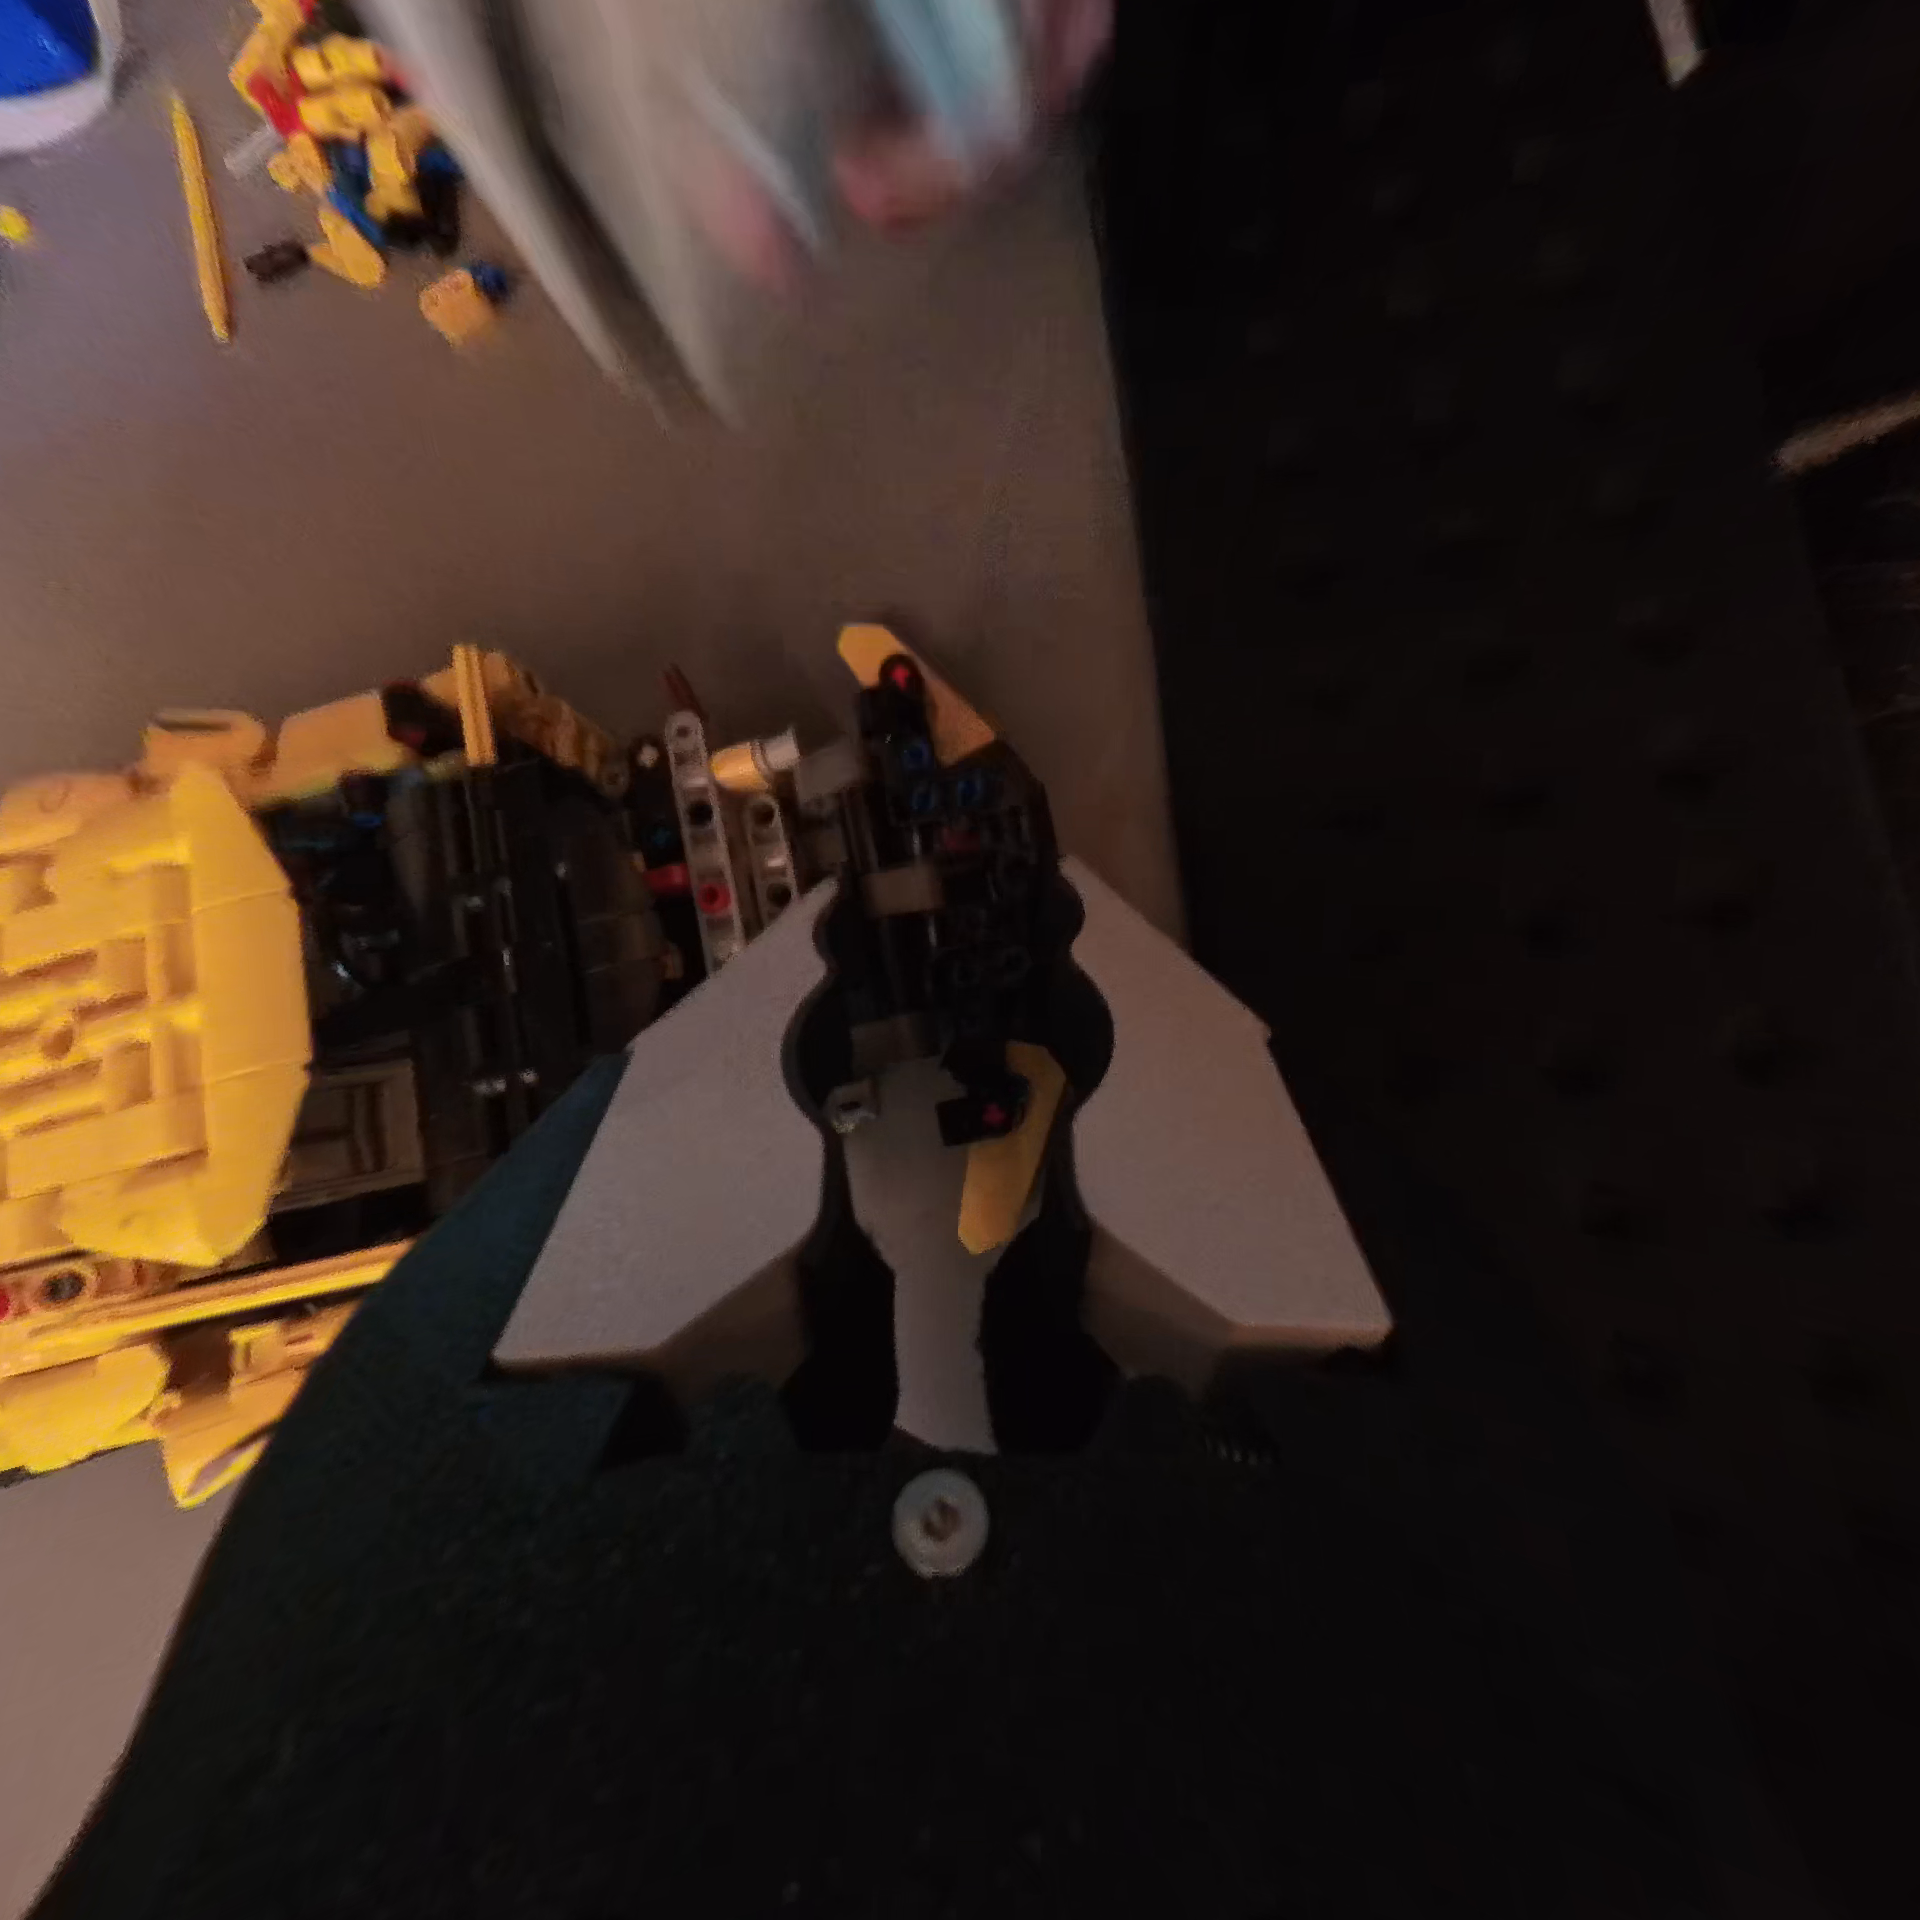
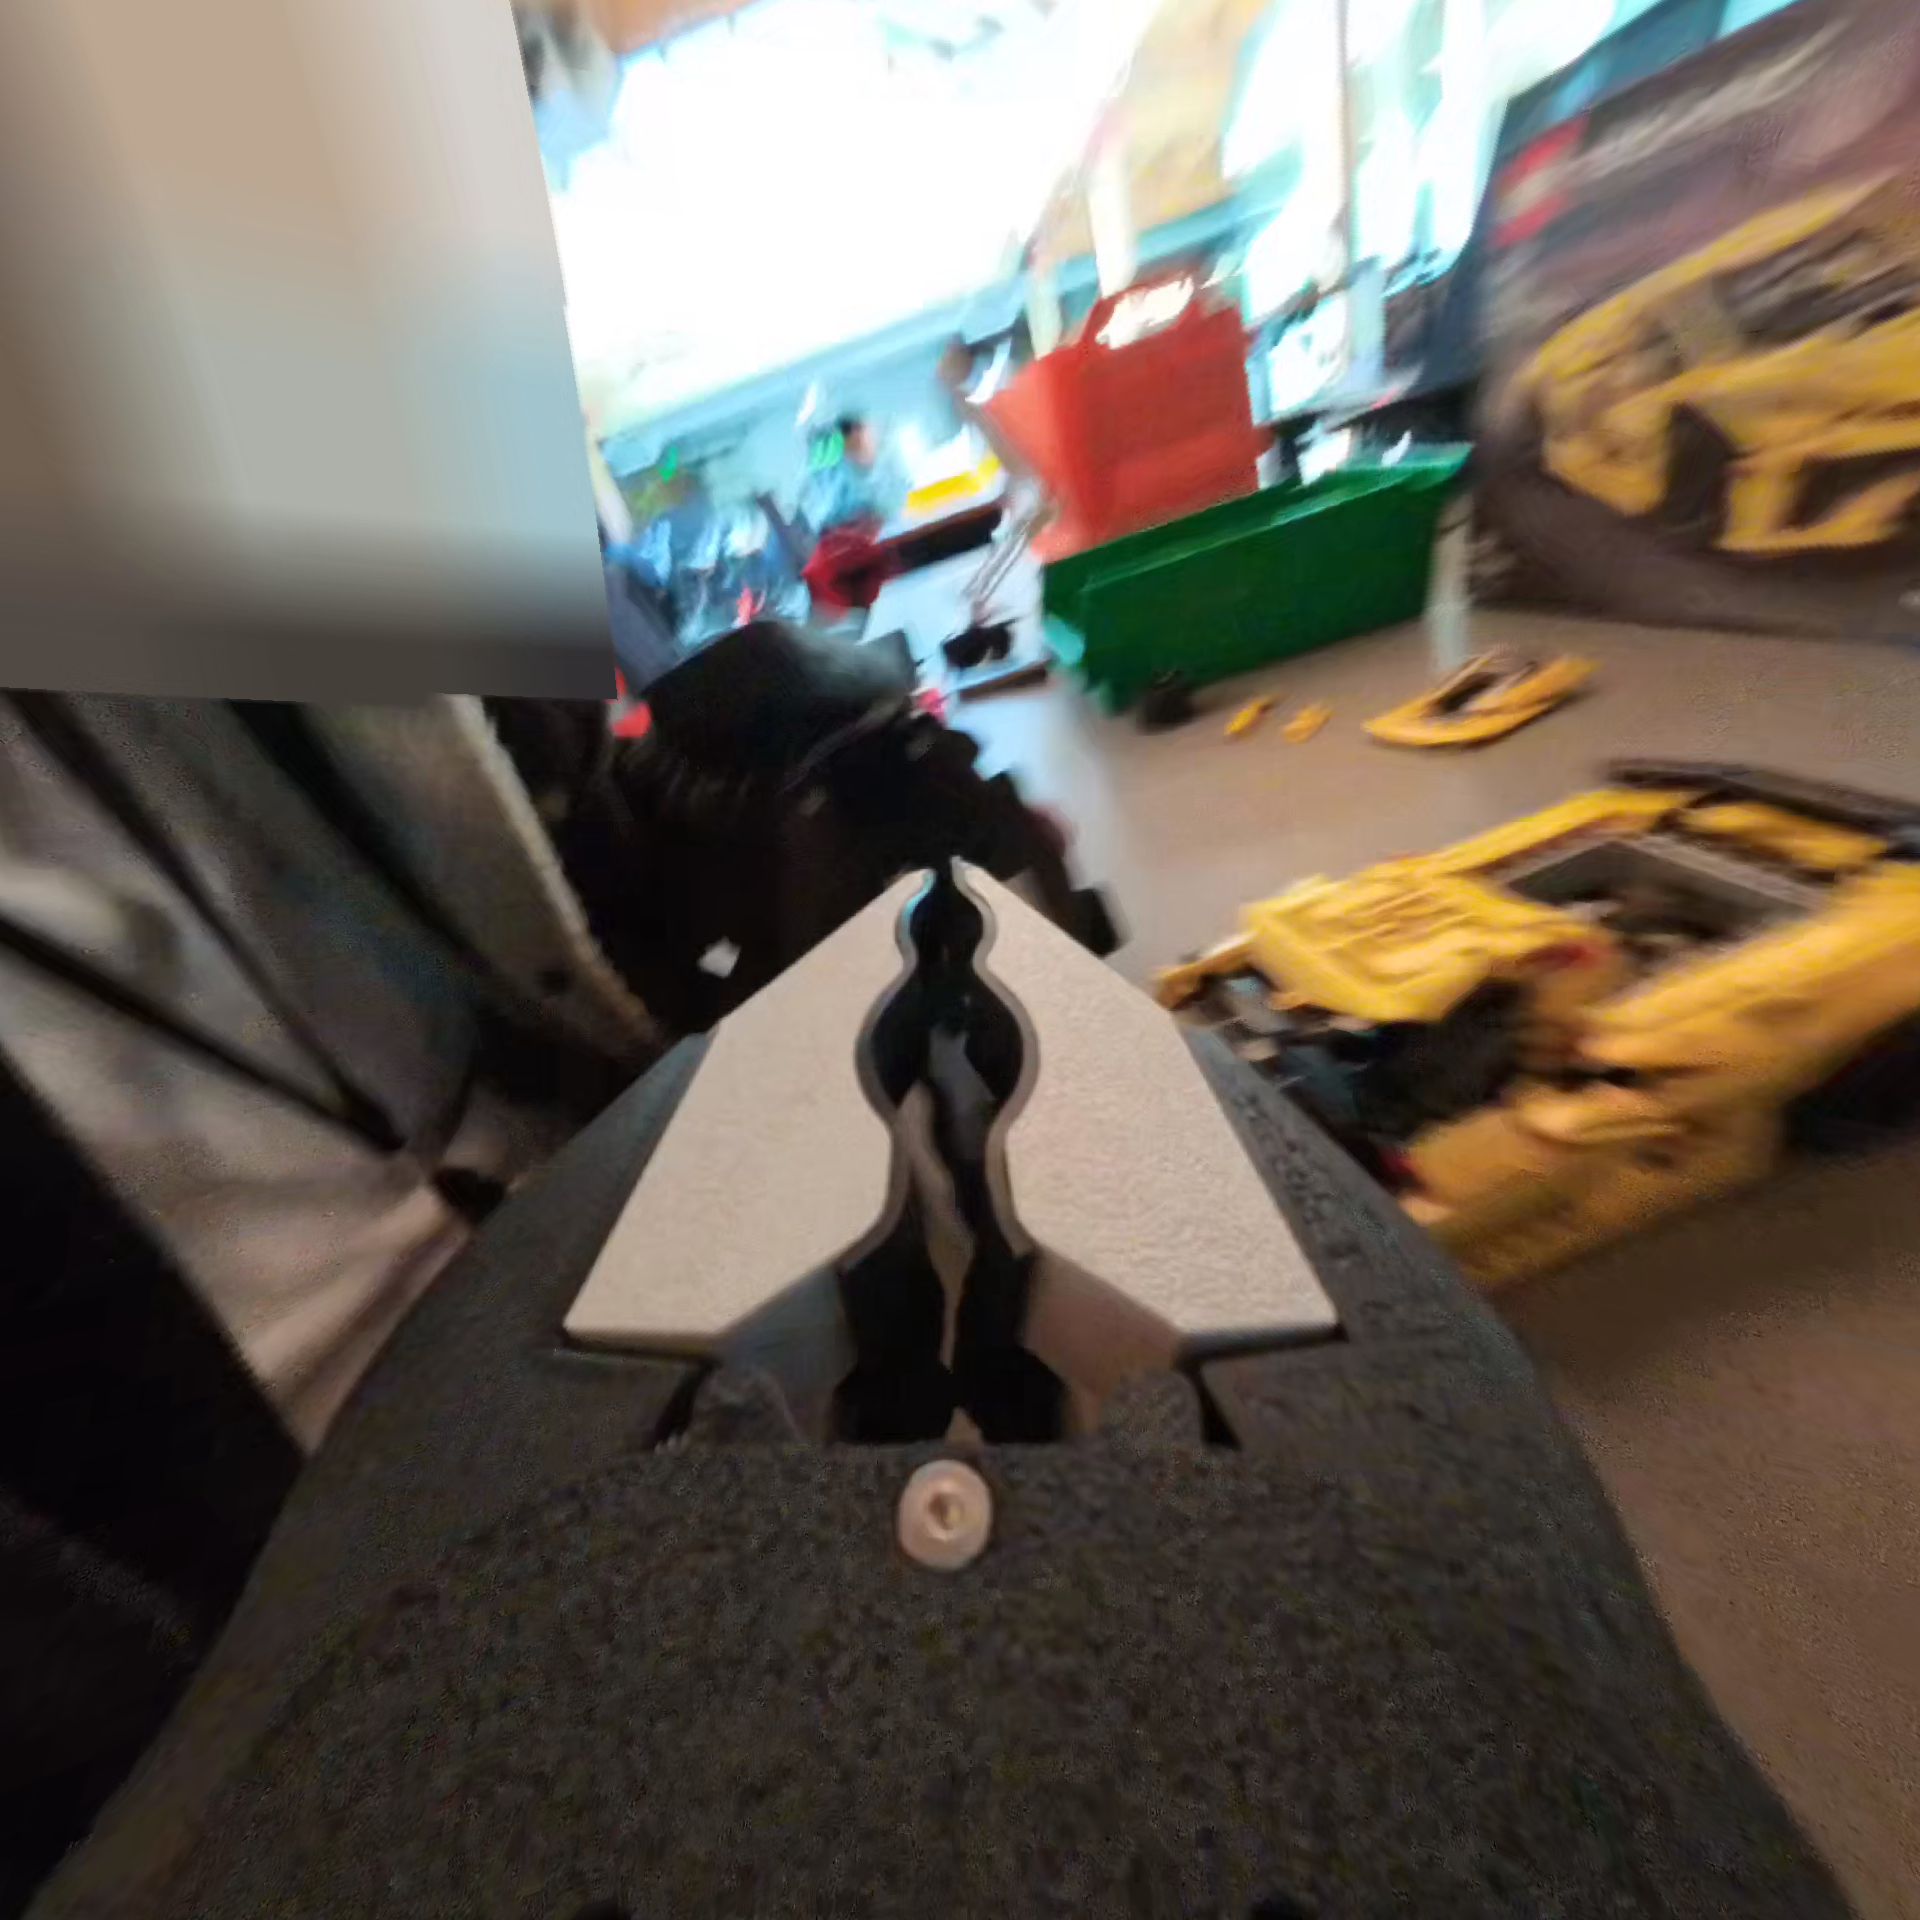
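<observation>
Left claw (image 1: 940, 935): clamped on a brick sub-assembly (image 1: 935, 894) at the table (image 1: 520, 520) edge. Brick vehicle (image 1: 208, 987): just left. Loose bricks (image 1: 353, 156): beyond it. Right claw (image 2: 945, 883): vehicle to its right.

grey tabletop (image 1: 623, 520), dark floor (image 1: 1507, 935), bright windows (image 2: 810, 187)

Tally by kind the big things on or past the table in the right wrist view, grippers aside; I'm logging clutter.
Green bin: 1
Red bag: 1
Yellow brick vehicle: 1
Printed box: 1
Total: 4
</observation>
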The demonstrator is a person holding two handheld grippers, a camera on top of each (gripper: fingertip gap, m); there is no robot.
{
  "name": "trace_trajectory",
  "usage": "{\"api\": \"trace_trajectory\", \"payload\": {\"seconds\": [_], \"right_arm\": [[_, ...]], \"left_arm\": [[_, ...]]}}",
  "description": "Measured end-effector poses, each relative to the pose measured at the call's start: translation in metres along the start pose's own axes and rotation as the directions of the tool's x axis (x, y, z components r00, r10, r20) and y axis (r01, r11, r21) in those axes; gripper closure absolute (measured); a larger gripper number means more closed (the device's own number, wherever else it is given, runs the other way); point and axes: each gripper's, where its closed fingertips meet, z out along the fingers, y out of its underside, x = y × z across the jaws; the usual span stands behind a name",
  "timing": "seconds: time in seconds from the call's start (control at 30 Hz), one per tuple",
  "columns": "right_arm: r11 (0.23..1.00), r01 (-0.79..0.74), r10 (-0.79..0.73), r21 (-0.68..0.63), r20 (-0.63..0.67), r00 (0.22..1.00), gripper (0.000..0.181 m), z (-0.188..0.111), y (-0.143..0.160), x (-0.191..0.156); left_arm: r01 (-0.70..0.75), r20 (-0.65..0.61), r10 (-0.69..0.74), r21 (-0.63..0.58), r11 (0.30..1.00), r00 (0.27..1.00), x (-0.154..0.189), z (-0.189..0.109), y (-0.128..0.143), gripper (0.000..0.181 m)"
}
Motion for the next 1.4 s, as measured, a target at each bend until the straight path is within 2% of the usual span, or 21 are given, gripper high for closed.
{"api": "trace_trajectory", "payload": {"seconds": [0.03,0.07,0.1,0.13,0.2,0.27,0.3,0.4,0.47,0.6,0.77,0.83,0.9,0.93,1.0,1.1,1.17,1.23,1.3,1.4], "right_arm": [[0.992,0.007,-0.025,-0.128,-0.133,0.991,0.181,-0.008,0.02,0.029],[0.931,-0.012,-0.076,-0.365,-0.226,0.971,0.181,-0.013,0.069,0.049],[0.909,-0.016,-0.069,-0.416,-0.187,0.98,0.181,-0.006,0.083,0.038],[0.919,0.024,-0.098,-0.395,-0.17,0.981,0.181,0.001,0.076,0.031],[0.942,0.004,-0.071,-0.336,-0.186,0.98,0.181,-0.002,0.064,0.033],[0.883,0.04,-0.147,-0.469,-0.194,0.97,0.181,-0.011,0.086,0.034],[0.862,0.06,-0.182,-0.503,-0.197,0.963,0.174,-0.014,0.092,0.033],[0.838,0.144,-0.279,-0.527,-0.187,0.942,0.161,-0.021,0.1,0.035],[0.811,0.139,-0.292,-0.568,-0.189,0.938,0.161,-0.023,0.111,0.037],[0.711,0.134,-0.346,-0.69,-0.178,0.921,0.159,-0.015,0.128,0.04],[0.759,0.193,-0.387,-0.622,-0.192,0.902,0.164,-0.007,0.12,0.041],[0.809,0.18,-0.364,-0.559,-0.237,0.901,0.16,-0.009,0.101,0.042],[0.888,0.188,-0.334,-0.419,-0.309,0.89,0.147,-0.013,0.071,0.048],[0.936,0.153,-0.267,-0.316,-0.359,0.894,0.139,-0.015,0.056,0.051],[0.989,0.013,-0.068,-0.149,-0.367,0.928,0.137,-0.019,0.036,0.051],[0.978,-0.204,0.209,0.045,-0.269,0.94,0.137,-0.014,0.017,0.044],[0.947,-0.313,0.32,0.068,-0.201,0.926,0.135,-0.002,0.02,0.041],[0.933,-0.345,0.357,0.105,-0.148,0.922,0.14,0.01,0.013,0.034],[0.931,-0.336,0.36,0.141,-0.224,0.905,0.158,0.013,0.011,0.043],[0.968,-0.24,0.252,0.079,-0.332,0.909,0.158,0.014,0.013,0.043]], "left_arm": [[0.005,-0.002,-0.005,0.008,1.0,1.0,0.0,0.001,-0.002,0.146],[0.01,-0.008,-0.01,0.015,1.0,1.0,0.001,0.001,-0.002,0.146],[0.012,-0.01,-0.012,0.017,1.0,1.0,0.001,0.001,-0.002,0.146],[0.009,-0.01,-0.009,0.022,1.0,1.0,0.001,0.001,-0.002,0.146],[0.011,-0.008,-0.011,0.042,0.999,1.0,0.0,0.001,-0.003,0.146],[0.015,0.003,-0.016,0.061,0.998,1.0,0.0,0.0,-0.003,0.146],[0.004,0.016,-0.005,0.079,0.997,1.0,-0.001,0.0,-0.003,0.147],[-0.017,0.043,0.012,0.114,0.993,0.999,-0.002,-0.002,-0.002,0.147],[-0.013,0.053,0.007,0.112,0.994,0.999,-0.003,-0.003,-0.002,0.147],[-0.013,0.056,0.007,0.11,0.994,0.998,-0.003,-0.003,-0.003,0.148],[0.038,0.025,-0.042,0.142,0.989,0.999,-0.006,-0.007,-0.004,0.148],[0.085,0.021,-0.092,0.217,0.972,0.996,-0.012,-0.017,-0.014,0.149],[0.155,0.002,-0.165,0.334,0.93,0.986,-0.022,-0.033,-0.029,0.149],[0.189,-0.005,-0.203,0.392,0.9,0.979,-0.028,-0.042,-0.036,0.149],[0.24,-0.015,-0.267,0.488,0.839,0.964,-0.039,-0.058,-0.045,0.149],[0.299,-0.043,-0.339,0.584,0.754,0.94,-0.05,-0.076,-0.053,0.149],[0.305,-0.045,-0.353,0.615,0.728,0.934,-0.054,-0.082,-0.055,0.149],[0.294,-0.028,-0.351,0.612,0.734,0.936,-0.054,-0.08,-0.054,0.149],[0.283,-0.007,-0.354,0.612,0.738,0.935,-0.053,-0.077,-0.055,0.149],[0.265,0.028,-0.356,0.615,0.743,0.934,-0.053,-0.073,-0.051,0.149]]}}
